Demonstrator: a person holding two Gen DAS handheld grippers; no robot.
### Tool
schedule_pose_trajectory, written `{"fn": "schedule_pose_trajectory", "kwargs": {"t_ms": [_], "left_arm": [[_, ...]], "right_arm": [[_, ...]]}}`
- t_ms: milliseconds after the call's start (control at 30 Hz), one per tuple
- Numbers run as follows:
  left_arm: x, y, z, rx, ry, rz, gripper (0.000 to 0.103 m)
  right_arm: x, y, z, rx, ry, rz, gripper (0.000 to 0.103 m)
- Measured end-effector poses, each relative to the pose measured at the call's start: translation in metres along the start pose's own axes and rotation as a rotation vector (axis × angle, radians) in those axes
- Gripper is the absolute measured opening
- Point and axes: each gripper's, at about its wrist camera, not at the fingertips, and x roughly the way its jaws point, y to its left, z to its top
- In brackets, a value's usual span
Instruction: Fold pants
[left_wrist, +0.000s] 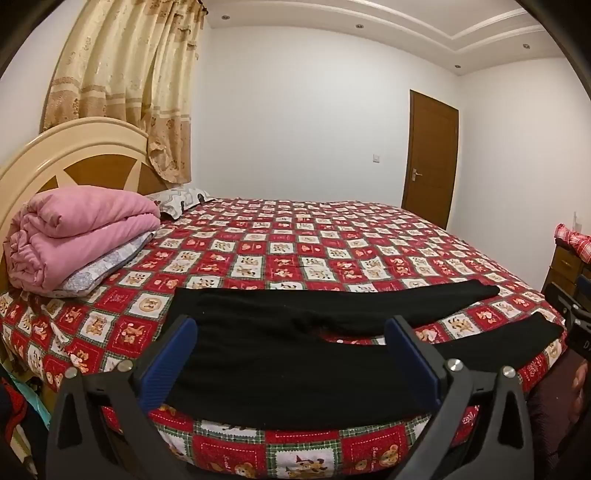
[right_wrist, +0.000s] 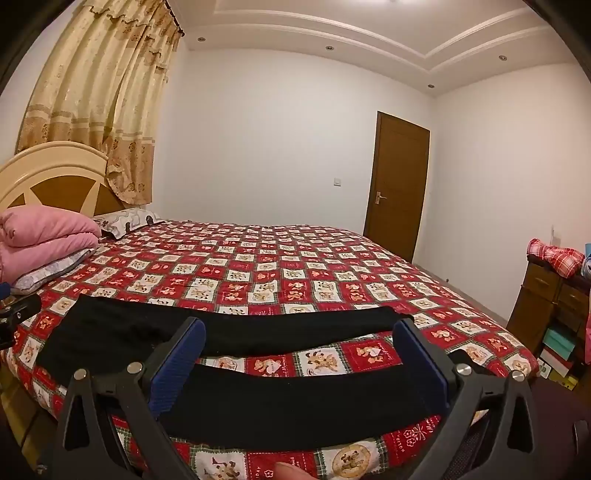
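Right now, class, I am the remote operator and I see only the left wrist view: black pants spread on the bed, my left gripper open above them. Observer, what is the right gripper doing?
Observer: The right gripper is open with nothing pinched; the near leg of the black pants shows between its fingers.
Operator: My view cuts off the wooden cabinet at the right edge. What is next to it?
Observer: Stacked boxes, one of them teal, sit low against the wooden cabinet.
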Motion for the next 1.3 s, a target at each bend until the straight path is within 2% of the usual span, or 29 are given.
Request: {"fn": "schedule_pose_trajectory", "kwargs": {"t_ms": [1300], "left_arm": [[-0.0013, 0.0005, 0.0007, 0.001, -0.002, 0.000, 0.103]], "right_arm": [[-0.0046, -0.0046, -0.0018, 0.012, 0.006, -0.002, 0.102]]}}
